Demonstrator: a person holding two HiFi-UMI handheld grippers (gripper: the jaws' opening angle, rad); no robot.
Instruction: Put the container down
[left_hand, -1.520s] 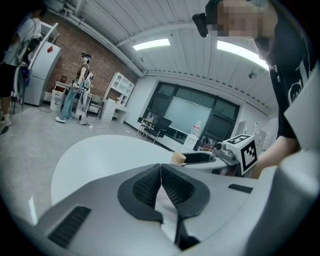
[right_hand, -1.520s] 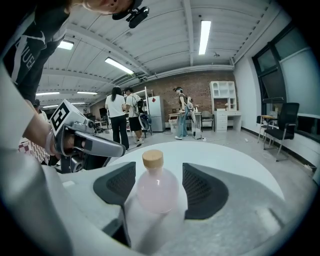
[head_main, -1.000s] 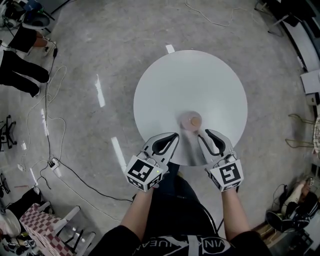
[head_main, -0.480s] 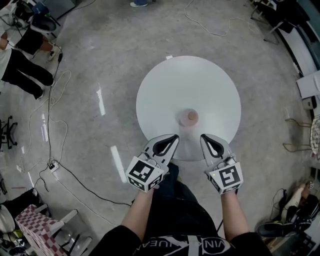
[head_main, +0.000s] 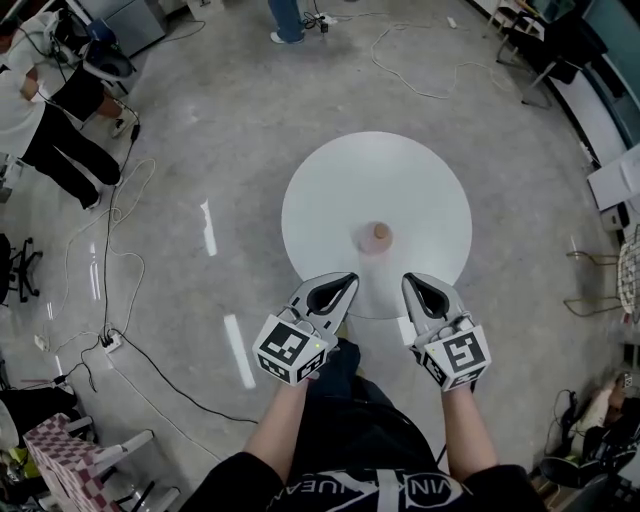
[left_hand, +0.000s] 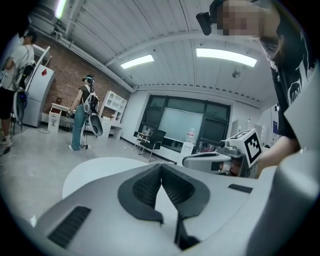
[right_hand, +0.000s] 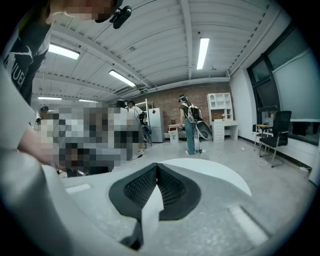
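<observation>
Leave the small tan cylindrical container (head_main: 380, 233) standing just nearside of the round white table's (head_main: 400, 170) centre, and draw the left gripper (head_main: 347, 280) and right gripper (head_main: 411, 281), both pinched fully closed on nothing, straight back without nudging it.

Benches: one round white bench (head_main: 376, 190) is counted, in the middle of the floor.
Containers: one small container (head_main: 380, 234) is counted, toward the near side of the bench.
Grippers: two are counted, the left gripper (head_main: 348, 280) and the right gripper (head_main: 410, 283), at the near edge.
Marker cubes: two are counted, the left cube (head_main: 292, 349) and the right cube (head_main: 455, 357).
Bystanders: two are counted, one bystander (head_main: 60, 110) far left, another bystander (head_main: 288, 20) at the far edge.
</observation>
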